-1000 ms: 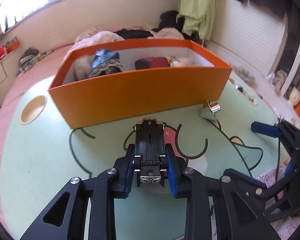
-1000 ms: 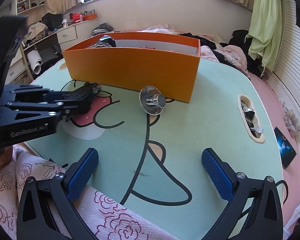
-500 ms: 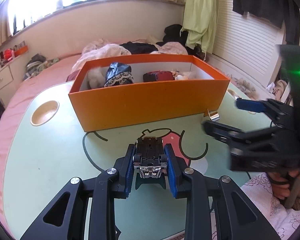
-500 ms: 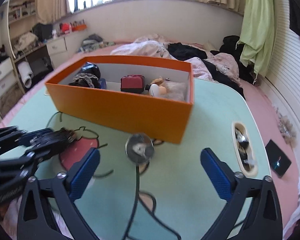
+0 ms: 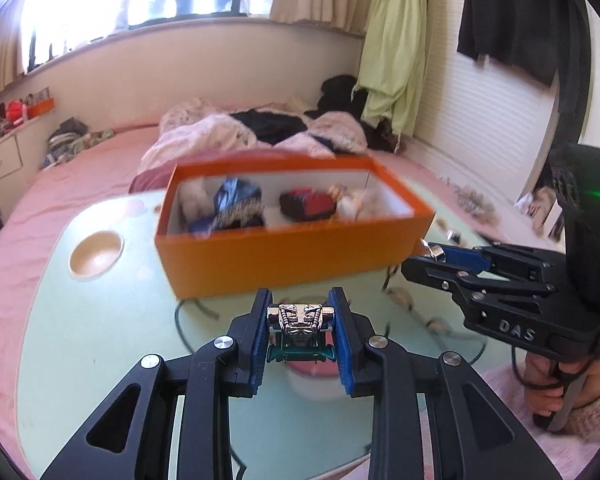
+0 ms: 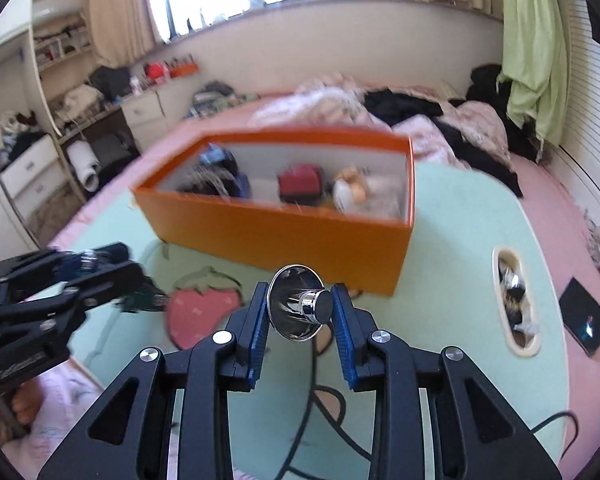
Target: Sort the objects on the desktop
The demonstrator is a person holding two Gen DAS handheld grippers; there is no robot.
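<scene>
Toy car [image 5: 300,330] sits pinched between the blue pads of the left tool [image 5: 300,340], lower centre of the left view, lifted off the green bench [image 5: 100,340]. We note the right tool [image 6: 300,320] closing; its pads meet a shiny metal funnel [image 6: 298,307] at lower centre of the right view. Orange box [image 6: 276,236] stands on the bench behind both tools, mid-frame, blurred, with dark cloth and a red thing inside. In the left view the right tool [image 5: 432,254] shows at right edge, a hand [image 5: 548,396] on its grip.
</scene>
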